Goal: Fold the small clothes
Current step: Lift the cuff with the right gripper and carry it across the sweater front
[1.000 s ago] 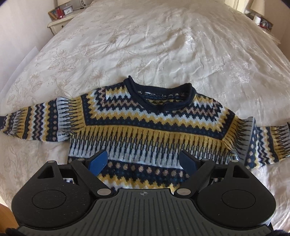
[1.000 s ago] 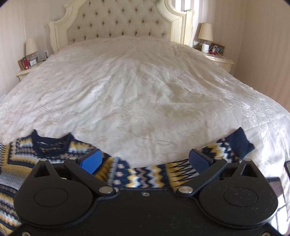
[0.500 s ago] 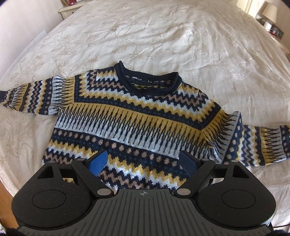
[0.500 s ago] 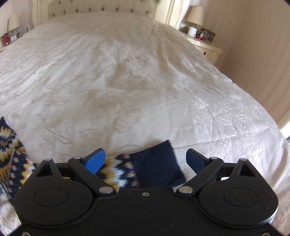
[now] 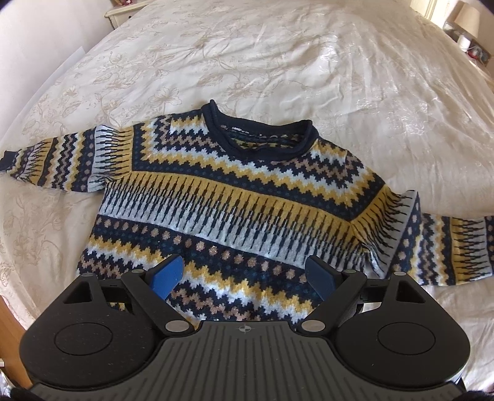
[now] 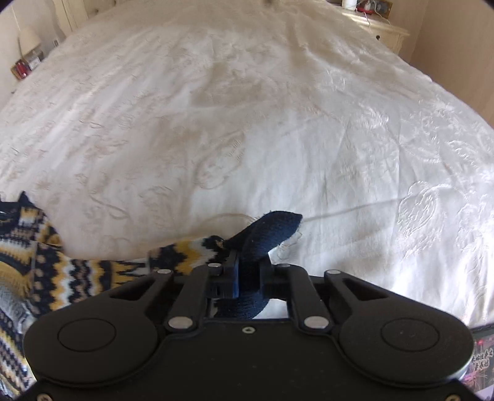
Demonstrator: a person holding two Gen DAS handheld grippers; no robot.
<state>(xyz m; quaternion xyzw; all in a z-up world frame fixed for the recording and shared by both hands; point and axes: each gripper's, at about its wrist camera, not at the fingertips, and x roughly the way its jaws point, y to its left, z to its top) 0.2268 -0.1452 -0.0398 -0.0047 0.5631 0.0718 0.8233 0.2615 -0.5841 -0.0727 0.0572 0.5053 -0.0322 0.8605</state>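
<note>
A small knitted sweater [image 5: 234, 200] with navy, yellow and white zigzag bands lies flat, front up, on a white bedspread [image 5: 278, 61], both sleeves spread out. My left gripper [image 5: 244, 279] is open and empty, hovering over the sweater's hem. In the right wrist view my right gripper [image 6: 248, 277] is shut on the navy cuff [image 6: 268, 229] of the sweater's right sleeve [image 6: 129, 271]; the cuff stands up pinched between the jaws. The sweater body [image 6: 18, 246] shows at the left edge.
The bedspread [image 6: 278, 123] stretches far ahead of both grippers. A nightstand [image 5: 119, 10] stands at the far left, another with a lamp [image 5: 466, 21] at the far right. A bedside cabinet [image 6: 386, 29] shows at the top right. A wooden bed edge [image 5: 12, 333] is at the lower left.
My right gripper has shut on the sleeve's navy cuff, which lay loose between open jaws before. My left gripper stays open and has shifted slightly over the hem.
</note>
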